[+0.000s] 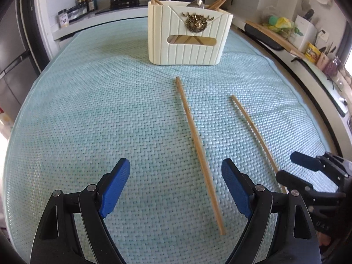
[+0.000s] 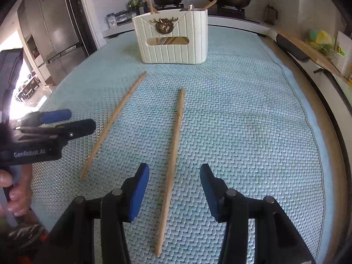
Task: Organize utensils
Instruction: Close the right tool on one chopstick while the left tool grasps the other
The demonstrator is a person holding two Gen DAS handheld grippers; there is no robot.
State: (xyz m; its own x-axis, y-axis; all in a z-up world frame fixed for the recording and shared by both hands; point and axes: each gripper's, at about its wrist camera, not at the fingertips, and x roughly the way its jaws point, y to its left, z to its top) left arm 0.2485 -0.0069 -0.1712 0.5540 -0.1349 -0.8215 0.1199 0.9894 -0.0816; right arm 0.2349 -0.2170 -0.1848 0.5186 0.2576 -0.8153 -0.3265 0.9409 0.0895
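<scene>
- Jaws first: my right gripper [image 2: 175, 190] stands apart with nothing pressed between its blue pads, and the thick end of one chopstick [image 2: 173, 154] lies on the mat in the gap between them, touching neither pad.
- My left gripper [image 1: 176, 187] is spread wide and empty; its right-hand pad sits just beside the other chopstick [image 1: 199, 151], which lies off-centre in the gap, close to that pad.
- Both chopsticks rest flat on the pale blue woven mat [image 2: 253, 132], well apart from each other and not parallel: they splay slightly toward the far ends.
- Each stick's long axis runs roughly away from its own gripper, so the pads straddle it across its width. I judge that suits a pinch near the close end, as the jaws need no turn, only a drop and a squeeze.
- The right gripper looks better centred on its stick than the left. I would expect the left to need a small shift sideways before closing.
- Farther on, past the thin tips, stands the cream ribbed utensil holder [image 1: 189, 33] with a brass deer-head ornament. It is upright, well apart from the sticks, and already has chopsticks and a metal spoon [image 1: 197, 4] poking from the top.
- I read the holder as the destination, lying straight ahead along the sticks' own line.
- Beyond the mat, a stove with two pans sits against the wall, clear of the work.
</scene>
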